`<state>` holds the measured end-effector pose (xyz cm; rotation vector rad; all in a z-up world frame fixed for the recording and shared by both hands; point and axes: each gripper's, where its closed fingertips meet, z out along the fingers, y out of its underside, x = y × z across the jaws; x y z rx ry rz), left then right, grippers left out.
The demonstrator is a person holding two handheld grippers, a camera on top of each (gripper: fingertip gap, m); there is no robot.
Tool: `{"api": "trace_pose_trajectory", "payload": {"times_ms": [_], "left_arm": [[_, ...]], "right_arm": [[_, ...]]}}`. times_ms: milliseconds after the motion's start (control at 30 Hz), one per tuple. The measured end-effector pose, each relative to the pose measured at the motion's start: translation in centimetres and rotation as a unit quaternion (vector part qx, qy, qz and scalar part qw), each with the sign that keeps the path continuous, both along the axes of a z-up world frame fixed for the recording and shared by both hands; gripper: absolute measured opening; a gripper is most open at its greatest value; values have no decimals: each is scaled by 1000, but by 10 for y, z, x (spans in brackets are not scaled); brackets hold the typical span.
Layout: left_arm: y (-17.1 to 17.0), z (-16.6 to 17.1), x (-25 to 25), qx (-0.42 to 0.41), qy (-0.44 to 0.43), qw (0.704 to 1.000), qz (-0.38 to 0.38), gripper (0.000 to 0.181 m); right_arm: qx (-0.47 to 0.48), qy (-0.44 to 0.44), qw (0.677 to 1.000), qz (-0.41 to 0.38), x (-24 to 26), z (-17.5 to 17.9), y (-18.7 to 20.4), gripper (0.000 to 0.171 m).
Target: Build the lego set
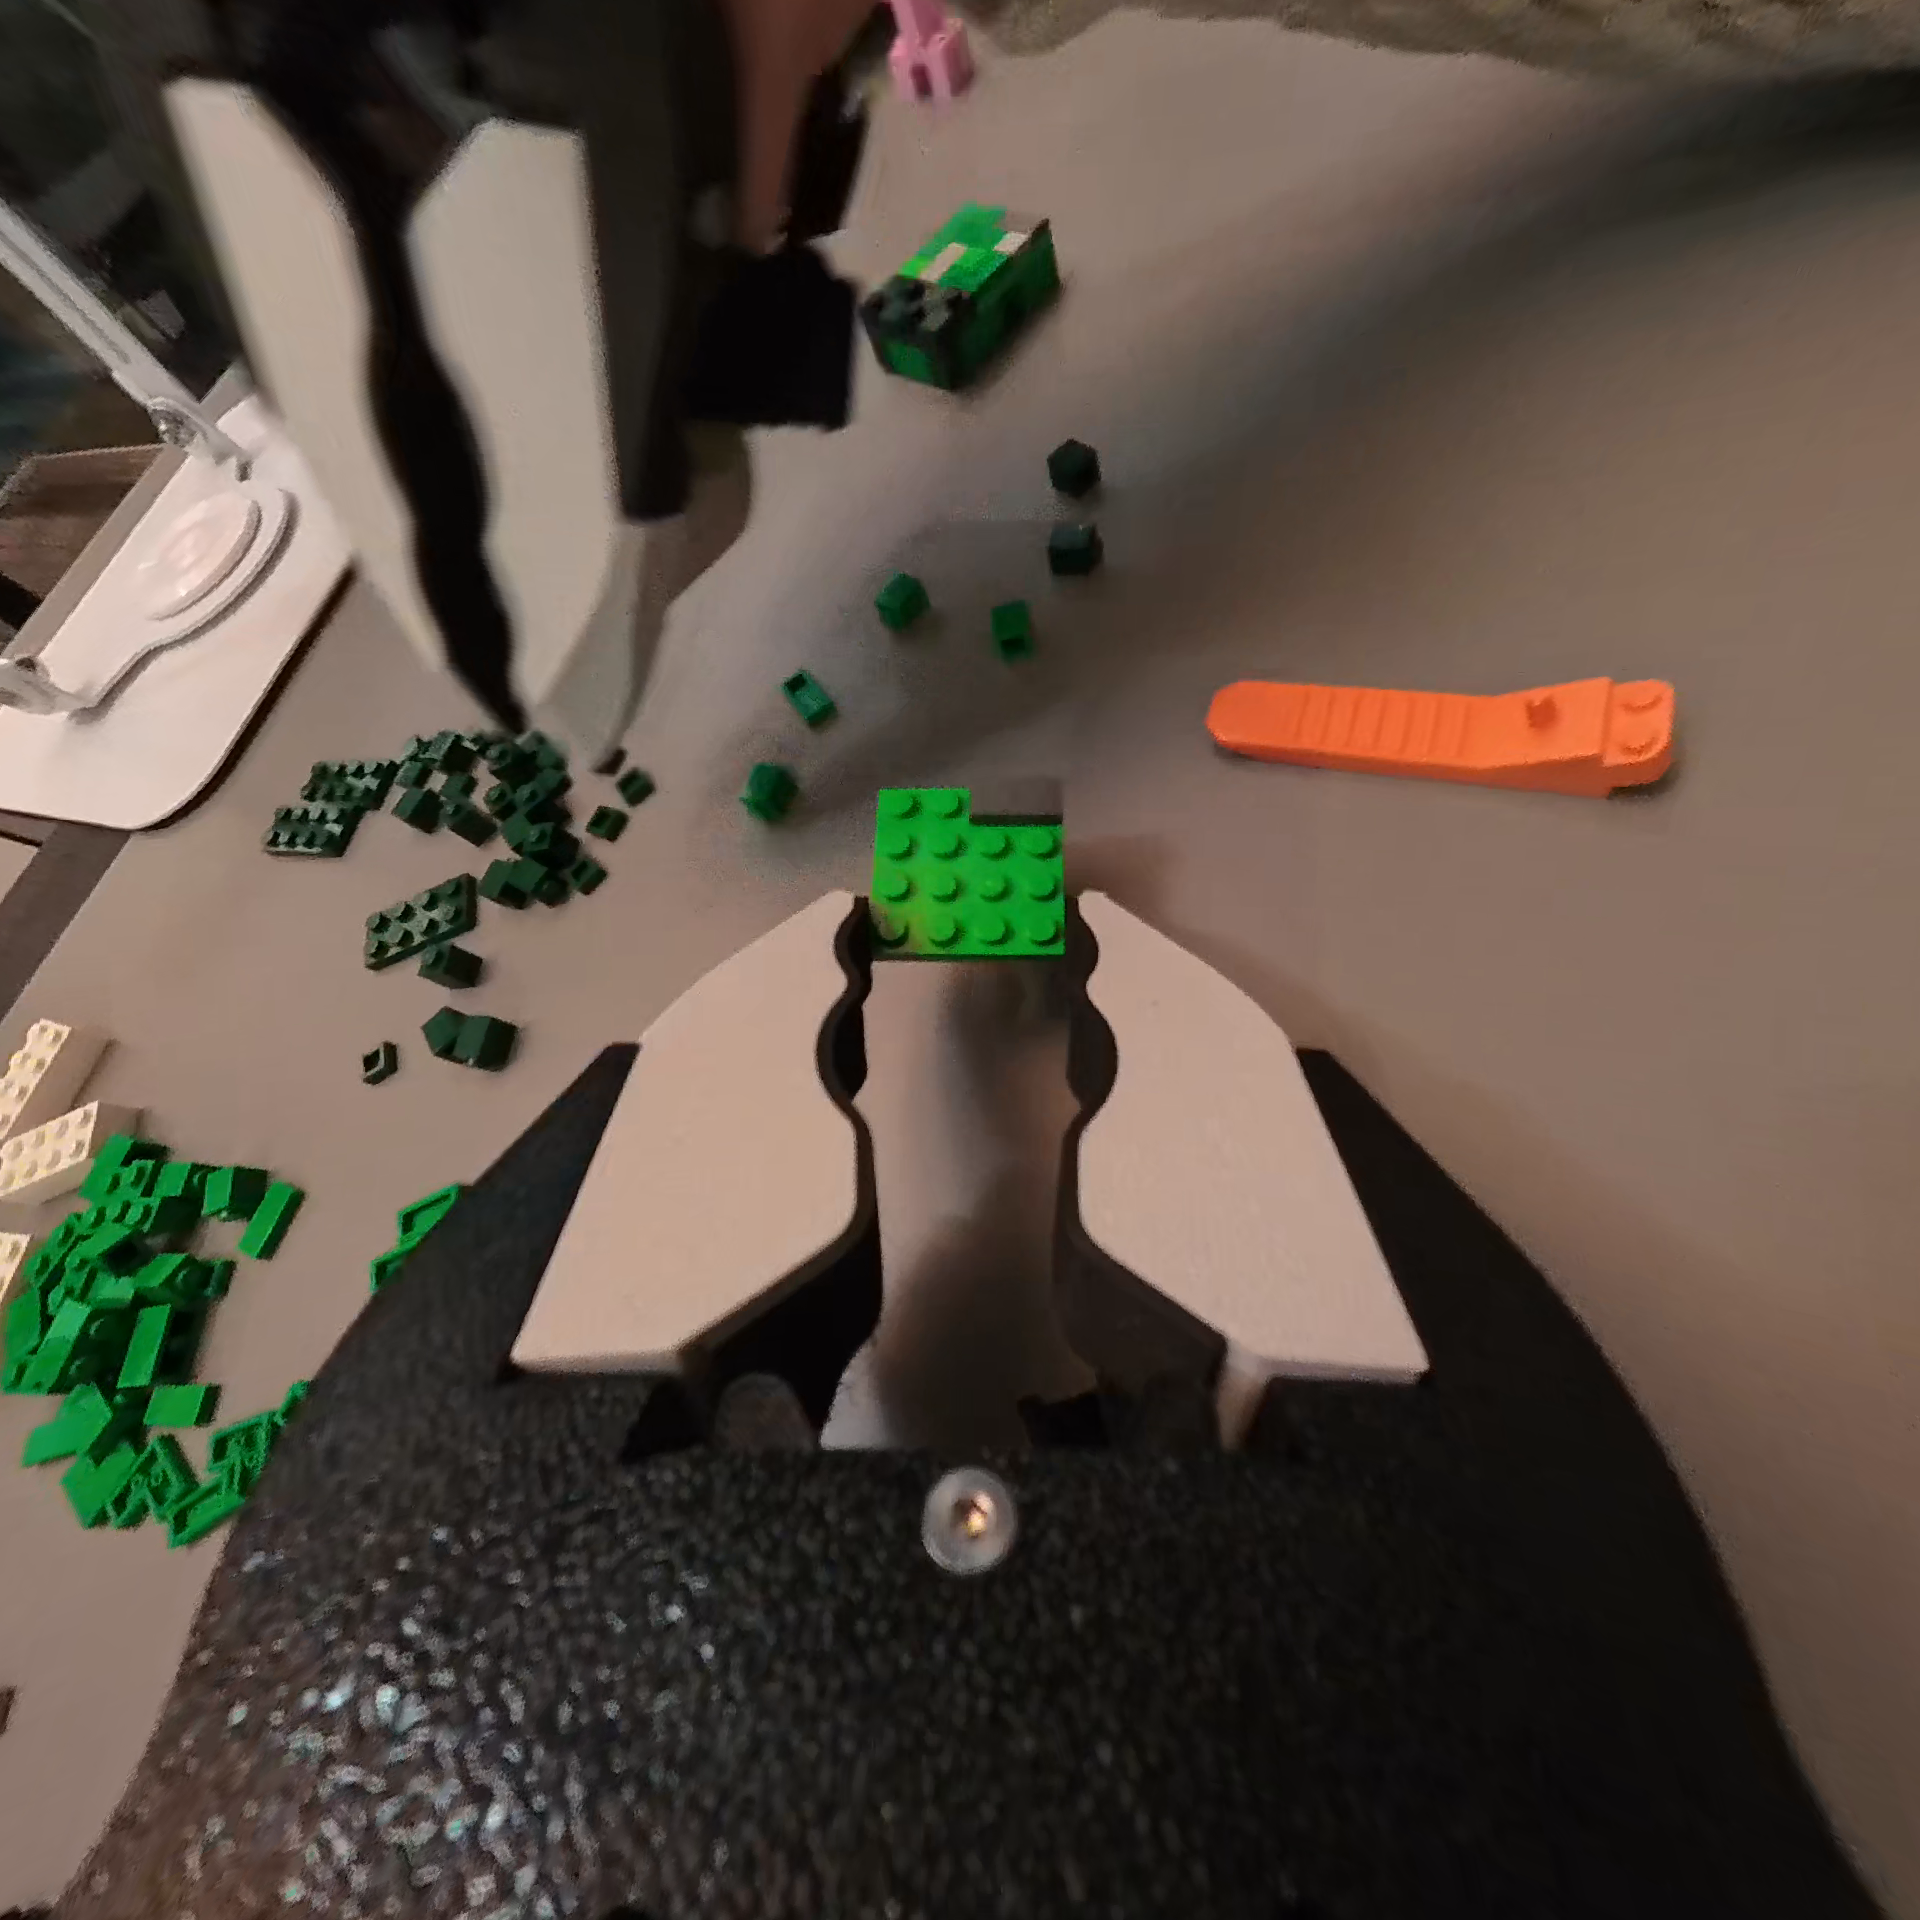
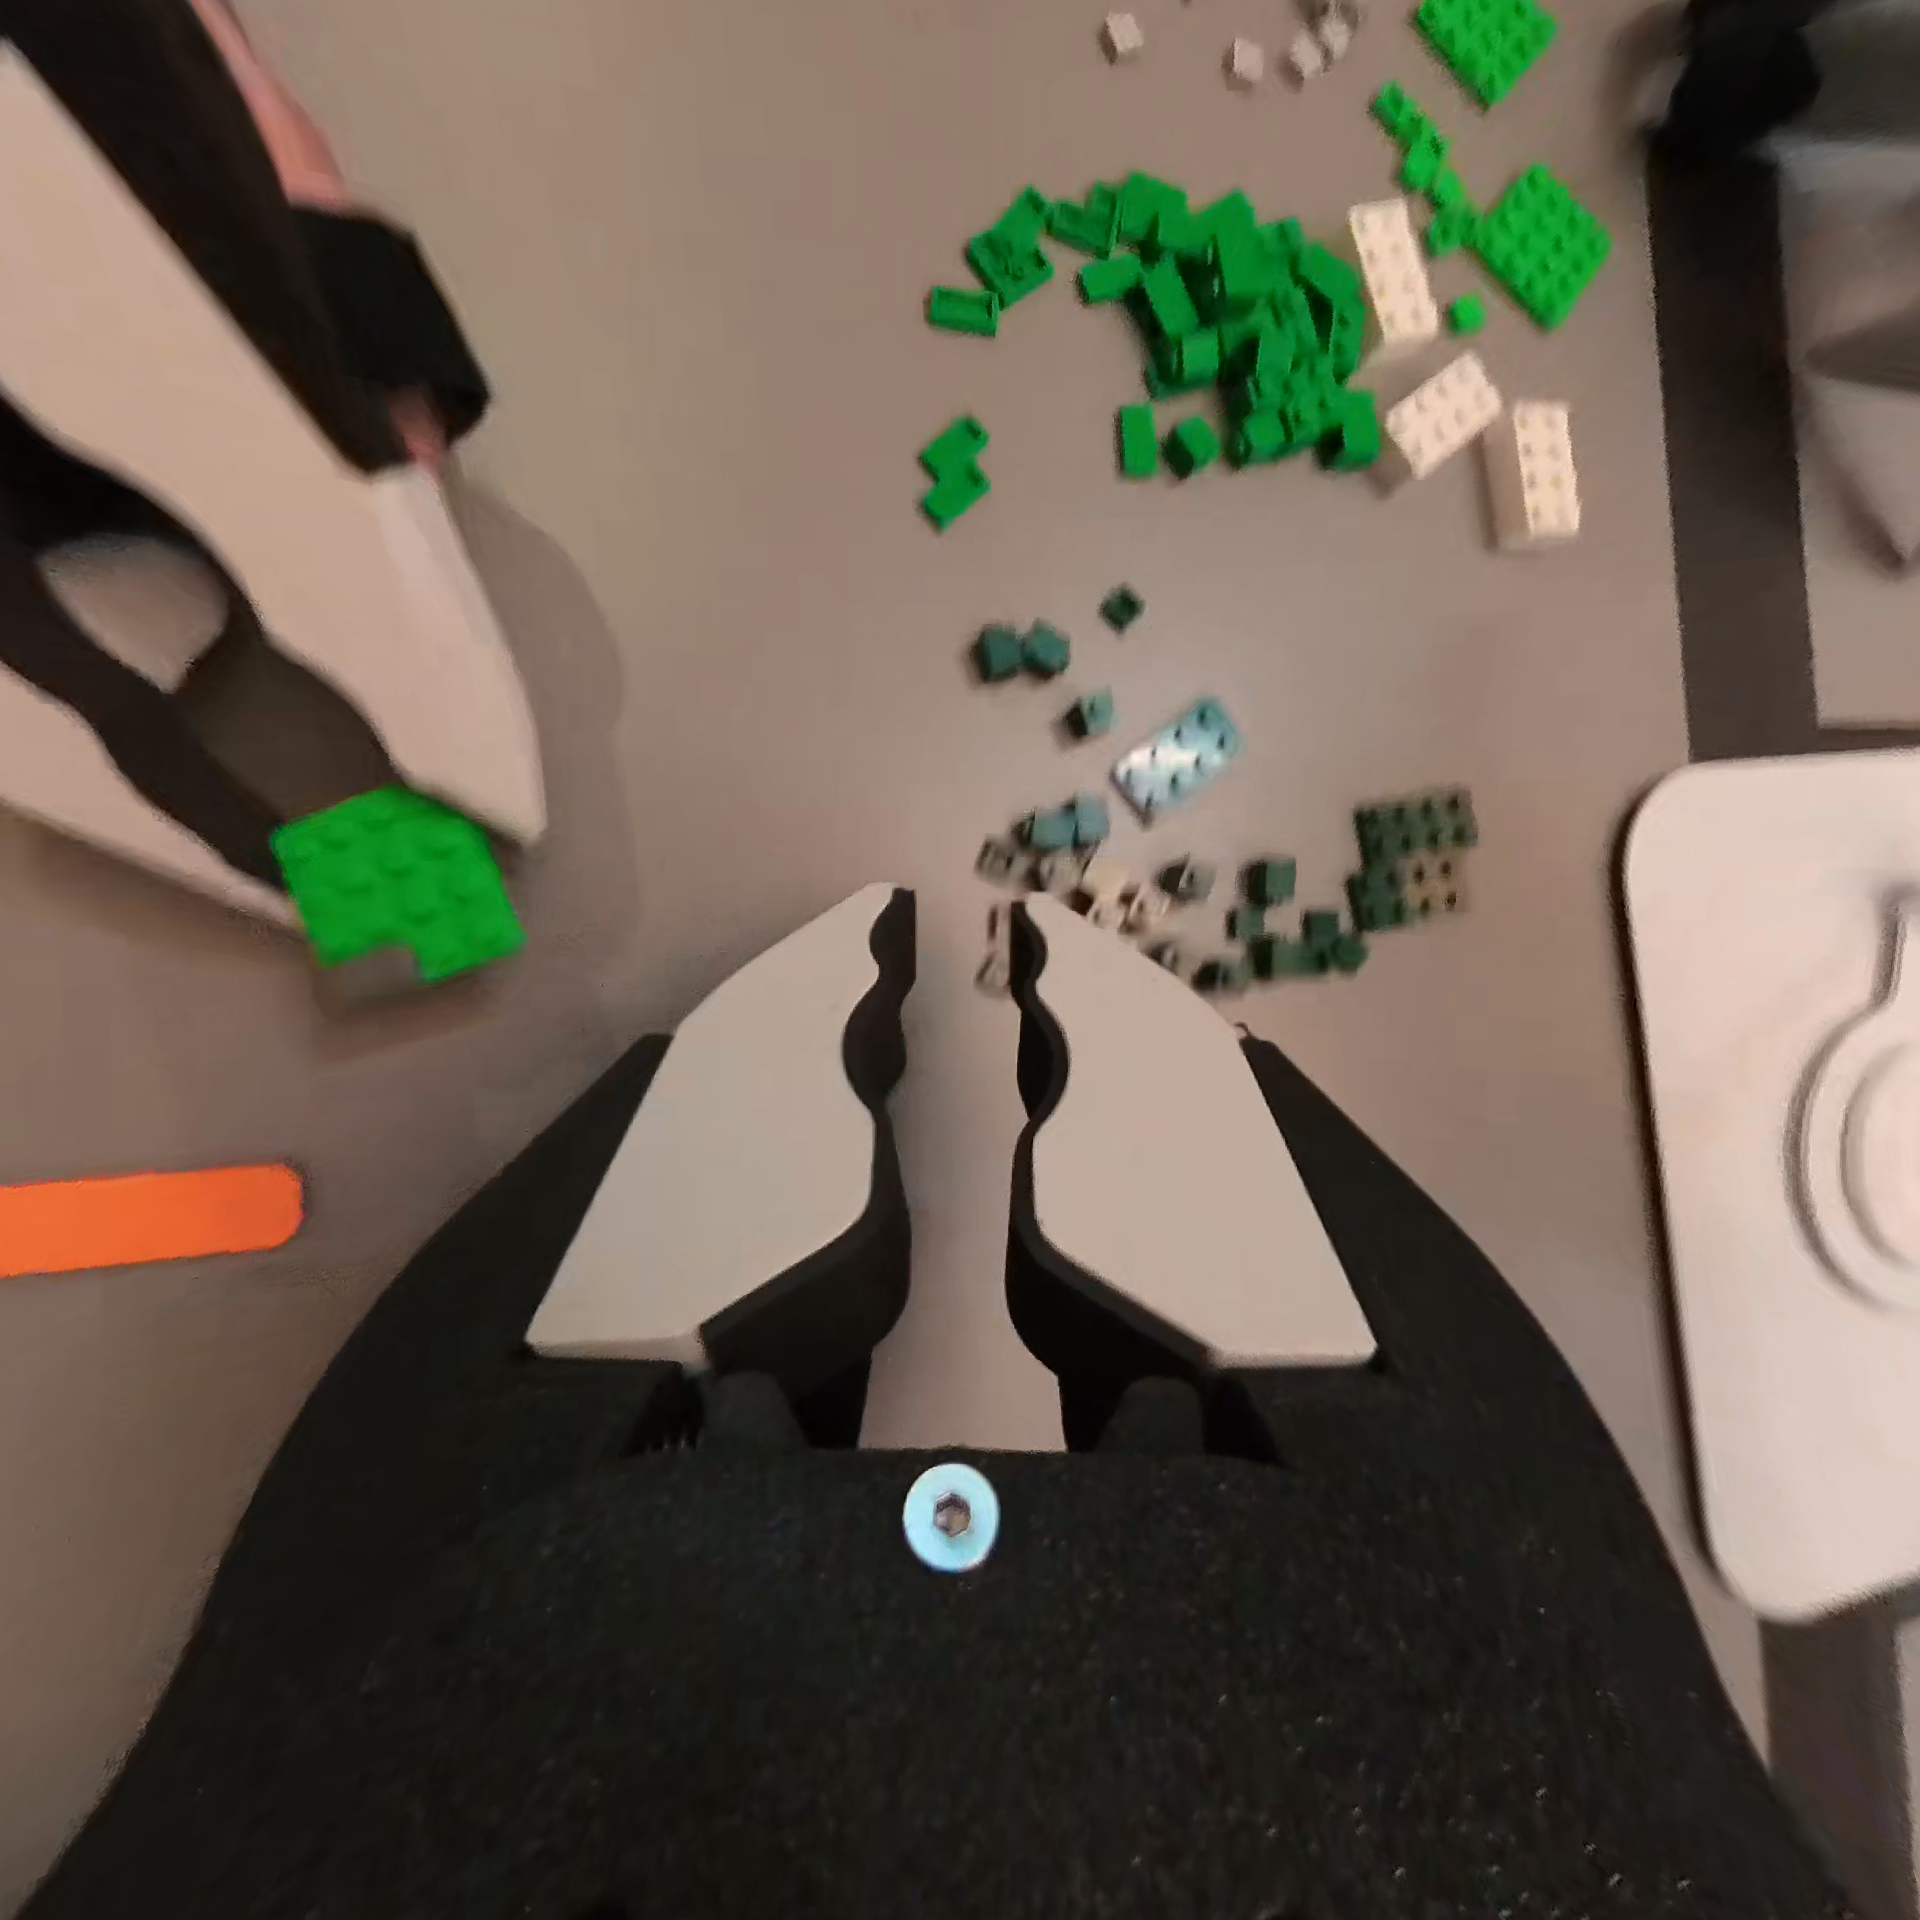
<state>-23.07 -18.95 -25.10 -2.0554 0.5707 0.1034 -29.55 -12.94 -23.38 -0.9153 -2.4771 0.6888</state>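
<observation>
My left gripper (image 1: 968,920) is shut on a bright green studded plate (image 1: 966,873) with a notched corner and holds it flat between its tips. A grey part shows at the notch. In the right wrist view the left gripper (image 2: 405,862) comes in from the upper left with the plate (image 2: 395,894). My right gripper (image 2: 961,909) is narrowly open and empty, with its tips at the near edge of a pile of dark green pieces (image 2: 1268,914). In the left wrist view it (image 1: 566,732) points down onto that pile (image 1: 488,810).
An orange brick separator (image 1: 1444,732) lies to the right. A built green-and-black block (image 1: 961,296) stands farther back. Piles of bright green pieces (image 2: 1226,312), white bricks (image 2: 1444,416) and green plates (image 2: 1543,244) lie beyond. A white stand base (image 2: 1787,1143) is at the table's side. The orange brick separator (image 1: 1444,732) lies some 7 centimeters from my left tips, 15 centimeters from my right tips. It is also in sight in the right wrist view (image 2: 44,1218).
</observation>
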Motion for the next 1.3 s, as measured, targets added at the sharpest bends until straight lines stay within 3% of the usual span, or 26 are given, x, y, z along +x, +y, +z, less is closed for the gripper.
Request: {"api": "trace_pose_trajectory", "payload": {"times_ms": [100,200,400,633,967,1300], "left_arm": [[0,-2,7,-1,11,1000,-17,35],[0,-5,10,-9,22,999,-23,35],[-1,0,8,1,3,1000,-21,35],[-1,2,7,3,-7,1000,-18,35],[-1,1,7,-1,-8,1000,-18,35],[-1,3,6,4,-17,1000,-16,35]], "right_arm": [[2,18,997,73,-27,4,-20,14],[83,11,981,177,-53,-3,-27,14],[158,-27,930,332,-92,-5,-44,19],[253,-44,846,466,-102,-21,-49,25],[316,-70,771,549,-113,-35,-38,25],[330,-70,745,575,-114,-30,-38,25]]}}
